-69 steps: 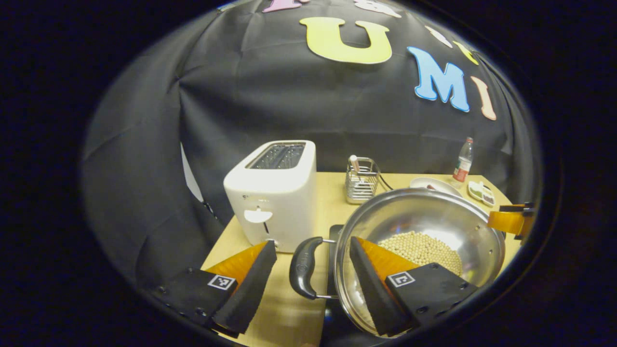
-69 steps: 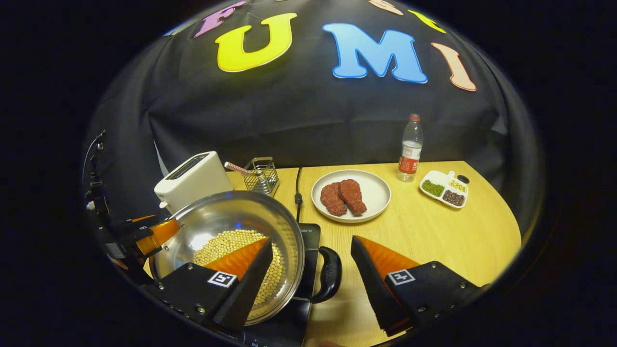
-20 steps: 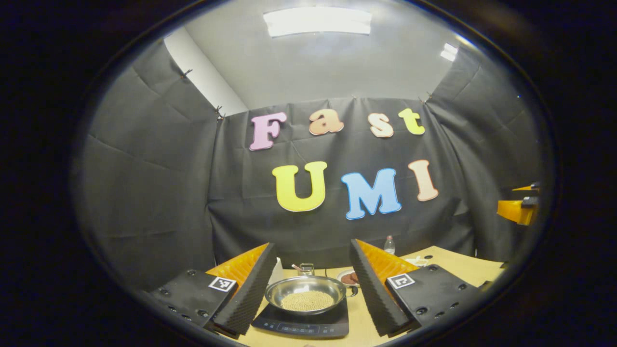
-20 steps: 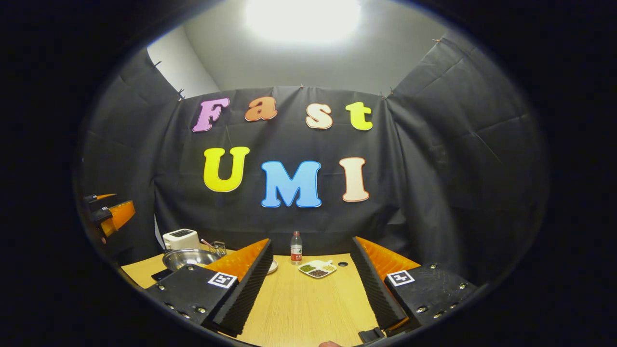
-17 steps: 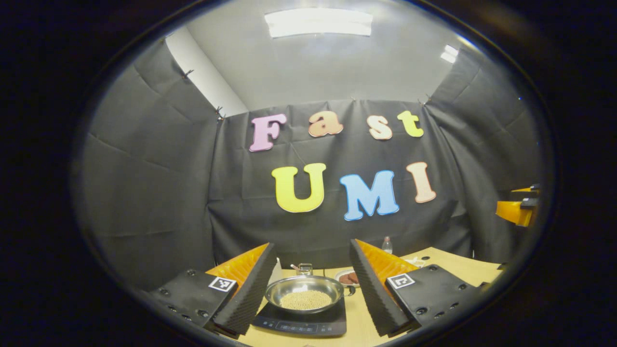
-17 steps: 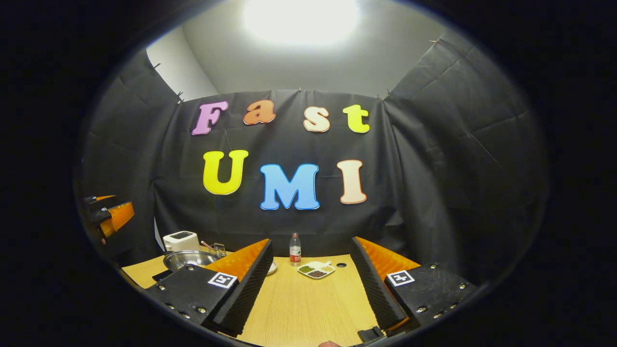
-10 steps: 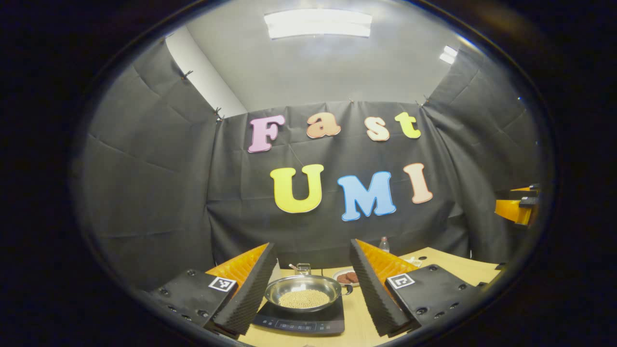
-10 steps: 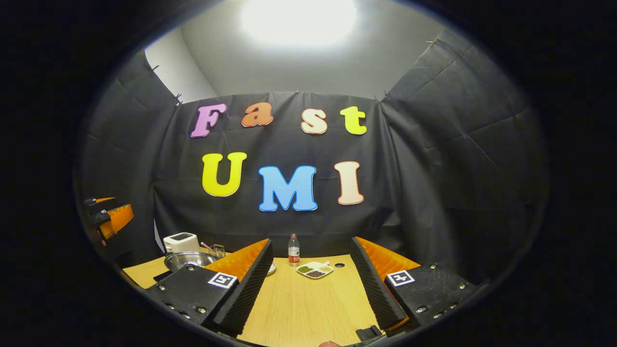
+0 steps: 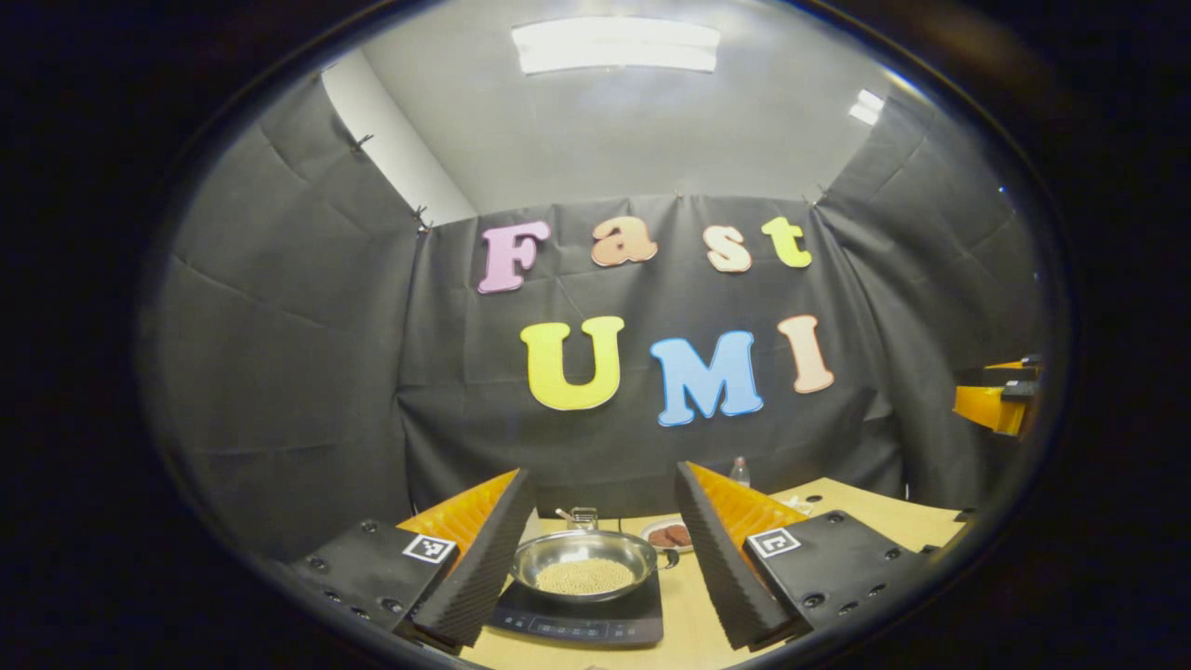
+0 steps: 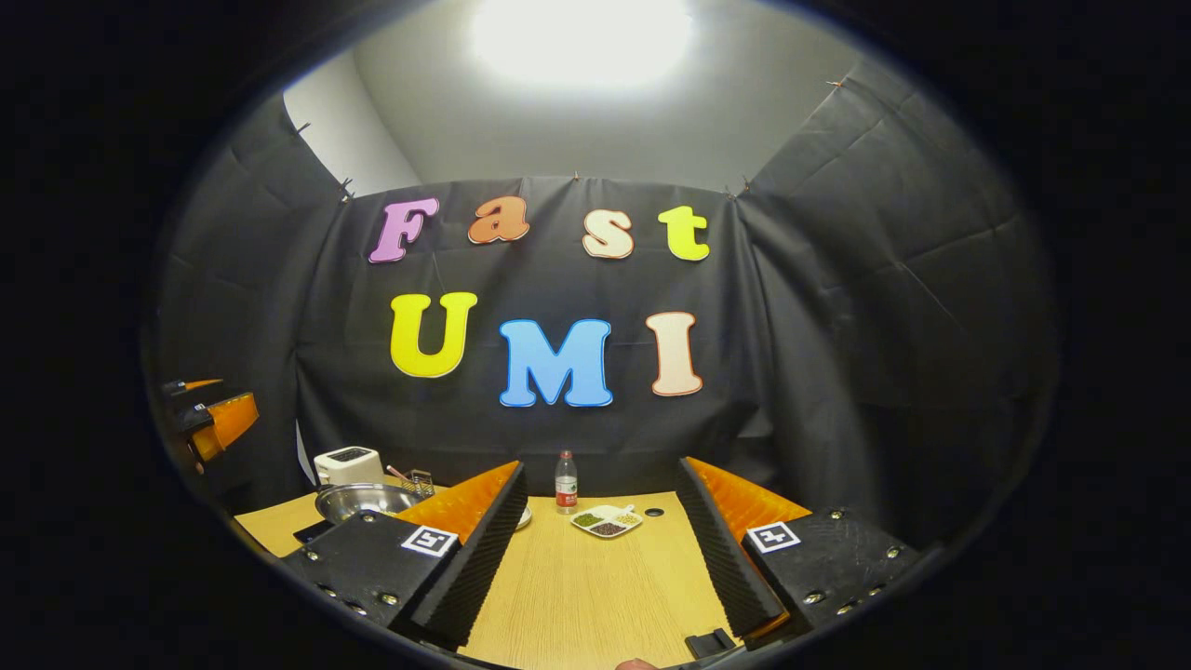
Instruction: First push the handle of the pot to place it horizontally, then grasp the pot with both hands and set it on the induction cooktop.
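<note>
A steel pot (image 9: 584, 564) holding pale beans sits on the black induction cooktop (image 9: 582, 622), its black handle (image 9: 668, 558) pointing right. My left gripper (image 9: 605, 540) is open, held back from the table, and the pot lies far off between its fingers. In the right gripper view the same pot (image 10: 365, 501) shows at the left on the cooktop (image 10: 309, 531). My right gripper (image 10: 603, 540) is open over bare table with nothing between its fingers. The other gripper (image 10: 212, 417) hangs at the left edge of that view.
A white toaster (image 10: 348, 465) and a wire rack (image 10: 419, 482) stand behind the pot. A water bottle (image 10: 566, 482), a divided dish of beans (image 10: 607, 521) and a plate with meat (image 9: 668, 535) sit on the wooden table (image 10: 595, 596).
Since 3.5 s ago both grippers have let go of the pot's handles and pulled far back and up. Over the last second both views hardly shift.
</note>
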A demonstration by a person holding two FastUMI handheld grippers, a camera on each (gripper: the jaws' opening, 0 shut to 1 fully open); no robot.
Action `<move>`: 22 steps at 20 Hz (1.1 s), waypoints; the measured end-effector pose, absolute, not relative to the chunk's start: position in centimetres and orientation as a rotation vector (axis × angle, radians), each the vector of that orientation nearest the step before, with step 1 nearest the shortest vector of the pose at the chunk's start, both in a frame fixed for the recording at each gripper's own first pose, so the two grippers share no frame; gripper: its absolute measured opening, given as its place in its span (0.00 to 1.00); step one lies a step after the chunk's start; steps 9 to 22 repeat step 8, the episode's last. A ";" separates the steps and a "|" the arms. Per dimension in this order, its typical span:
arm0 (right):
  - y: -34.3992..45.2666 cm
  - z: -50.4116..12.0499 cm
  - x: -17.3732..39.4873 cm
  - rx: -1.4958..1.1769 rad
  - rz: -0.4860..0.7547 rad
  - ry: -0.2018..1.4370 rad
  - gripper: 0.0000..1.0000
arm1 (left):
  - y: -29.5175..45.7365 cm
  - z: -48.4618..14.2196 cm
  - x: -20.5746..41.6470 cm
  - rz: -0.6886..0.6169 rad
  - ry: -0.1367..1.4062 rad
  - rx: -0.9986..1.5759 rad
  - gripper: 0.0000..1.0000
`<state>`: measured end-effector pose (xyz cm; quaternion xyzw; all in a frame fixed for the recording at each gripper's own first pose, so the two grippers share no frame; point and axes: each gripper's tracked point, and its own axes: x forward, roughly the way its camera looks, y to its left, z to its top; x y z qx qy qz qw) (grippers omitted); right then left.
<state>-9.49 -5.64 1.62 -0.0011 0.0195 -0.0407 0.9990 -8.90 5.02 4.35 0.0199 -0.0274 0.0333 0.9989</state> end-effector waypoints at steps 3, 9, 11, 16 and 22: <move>-5.3 1.8 -9.2 -0.008 -0.076 0.033 0.97 | 5.4 4.1 -8.7 0.072 -0.052 0.032 0.94; -4.7 1.7 -8.7 -0.011 -0.072 0.036 0.97 | 5.9 3.6 -8.3 0.075 -0.042 0.031 1.00; -4.7 1.7 -8.7 -0.011 -0.072 0.036 0.97 | 5.9 3.6 -8.3 0.075 -0.042 0.031 1.00; -4.7 1.7 -8.7 -0.011 -0.072 0.036 0.97 | 5.9 3.6 -8.3 0.075 -0.042 0.031 1.00; -4.7 1.7 -8.7 -0.011 -0.072 0.036 0.97 | 5.9 3.6 -8.3 0.075 -0.042 0.031 1.00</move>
